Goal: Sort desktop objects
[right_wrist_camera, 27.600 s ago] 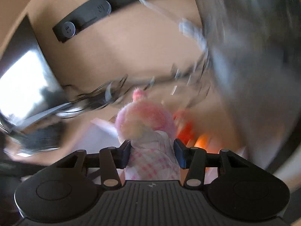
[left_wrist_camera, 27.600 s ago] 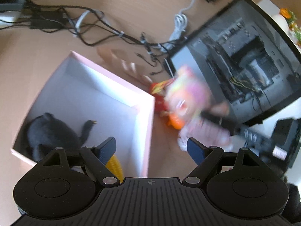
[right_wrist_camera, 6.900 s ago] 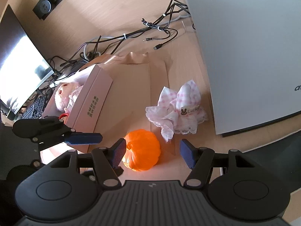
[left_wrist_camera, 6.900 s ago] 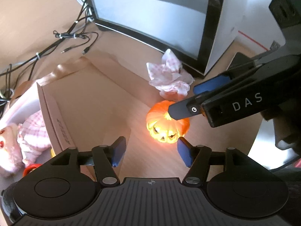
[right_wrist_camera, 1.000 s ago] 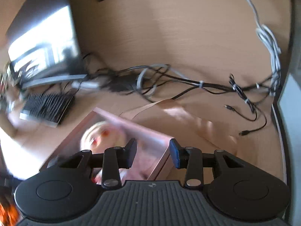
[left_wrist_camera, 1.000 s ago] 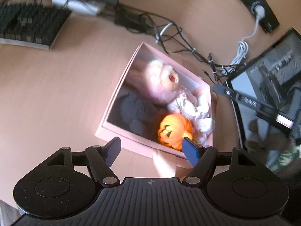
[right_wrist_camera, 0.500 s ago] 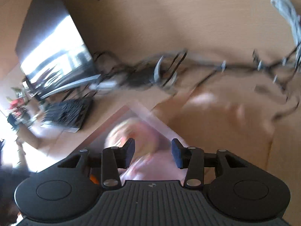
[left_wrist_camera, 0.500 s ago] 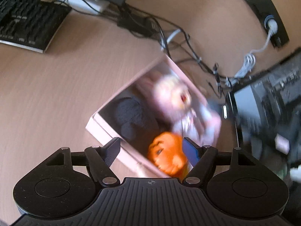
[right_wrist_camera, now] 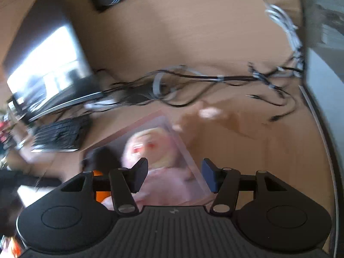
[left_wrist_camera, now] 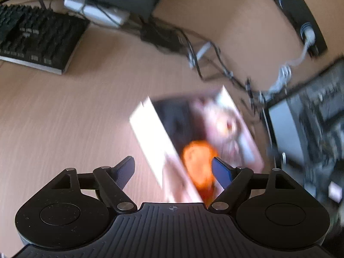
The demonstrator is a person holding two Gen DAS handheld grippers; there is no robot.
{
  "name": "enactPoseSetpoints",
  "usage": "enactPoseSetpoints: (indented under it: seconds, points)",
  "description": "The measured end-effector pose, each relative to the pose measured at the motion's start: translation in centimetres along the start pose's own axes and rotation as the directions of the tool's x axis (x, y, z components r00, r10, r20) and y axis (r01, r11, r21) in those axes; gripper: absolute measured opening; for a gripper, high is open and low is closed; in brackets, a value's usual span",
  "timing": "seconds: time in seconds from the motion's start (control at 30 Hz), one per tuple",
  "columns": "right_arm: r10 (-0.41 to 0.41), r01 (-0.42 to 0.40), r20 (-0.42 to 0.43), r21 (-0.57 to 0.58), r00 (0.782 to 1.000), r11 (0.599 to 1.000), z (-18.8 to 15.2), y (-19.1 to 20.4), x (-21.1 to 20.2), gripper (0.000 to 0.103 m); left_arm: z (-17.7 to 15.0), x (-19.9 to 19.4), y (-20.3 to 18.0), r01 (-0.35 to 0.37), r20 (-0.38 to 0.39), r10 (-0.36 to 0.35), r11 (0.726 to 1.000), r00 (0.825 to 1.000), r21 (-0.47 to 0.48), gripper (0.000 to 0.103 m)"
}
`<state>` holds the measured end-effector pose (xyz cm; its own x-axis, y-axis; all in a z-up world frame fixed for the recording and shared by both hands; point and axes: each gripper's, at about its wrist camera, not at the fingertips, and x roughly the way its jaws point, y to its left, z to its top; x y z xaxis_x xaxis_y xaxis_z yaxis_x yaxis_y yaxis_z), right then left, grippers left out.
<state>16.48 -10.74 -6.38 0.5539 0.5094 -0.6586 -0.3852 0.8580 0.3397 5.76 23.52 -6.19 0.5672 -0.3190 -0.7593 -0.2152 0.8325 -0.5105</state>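
Note:
A pink box (left_wrist_camera: 150, 137) lies on the wooden desk, blurred by motion. Inside it are an orange pumpkin (left_wrist_camera: 197, 159), a pink plush doll (left_wrist_camera: 223, 124) and a dark plush toy (left_wrist_camera: 178, 120). My left gripper (left_wrist_camera: 173, 169) hovers open above the box's near side, holding nothing. In the right wrist view the same box (right_wrist_camera: 189, 150) shows the doll's head (right_wrist_camera: 150, 148), the dark toy (right_wrist_camera: 103, 157) and a sliver of pumpkin (right_wrist_camera: 99, 190). My right gripper (right_wrist_camera: 175, 176) is open over the doll, empty.
A black keyboard (left_wrist_camera: 36, 40) lies at the far left, beside a monitor (right_wrist_camera: 47, 71). Tangled cables (right_wrist_camera: 193, 83) cross the desk behind the box. A computer case (left_wrist_camera: 309, 129) stands to the right. A power strip (left_wrist_camera: 298, 17) sits on the wall edge. Brown paper (right_wrist_camera: 217, 116) lies behind the box.
Both views are swinging and blurred. The right gripper has opened wider. In the left wrist view the box has shifted right and nearer the fingers.

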Motion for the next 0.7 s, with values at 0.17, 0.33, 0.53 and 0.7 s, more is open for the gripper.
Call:
enactPoseSetpoints:
  seconds: [0.17, 0.33, 0.53, 0.7]
  points:
    - [0.018, -0.016, -0.044, 0.044, 0.999, 0.999, -0.9, -1.1, 2.3, 0.056, -2.5, 0.3, -0.4, 0.042, -0.057, -0.043, 0.999, 0.997, -0.015, 0.085]
    - [0.051, -0.049, -0.087, 0.02, 0.995, 0.999, -2.4, 0.2, 1.8, 0.059, -2.4, -0.1, -0.4, 0.042, -0.031, -0.043, 0.999, 0.999, -0.025, 0.087]
    - [0.084, -0.089, -0.15, -0.028, 0.985, 0.996, -4.2, 1.9, 0.7, 0.059, -1.8, -0.1, 0.2, 0.053, -0.001, -0.053, 0.997, 0.999, -0.055, 0.087]
    - [0.023, -0.038, -0.084, -0.177, 0.996, 0.983, -2.5, 4.7, -0.8, 0.059, -1.8, -0.2, -0.1, 0.041, 0.024, -0.041, 0.999, 0.999, -0.027, 0.087]
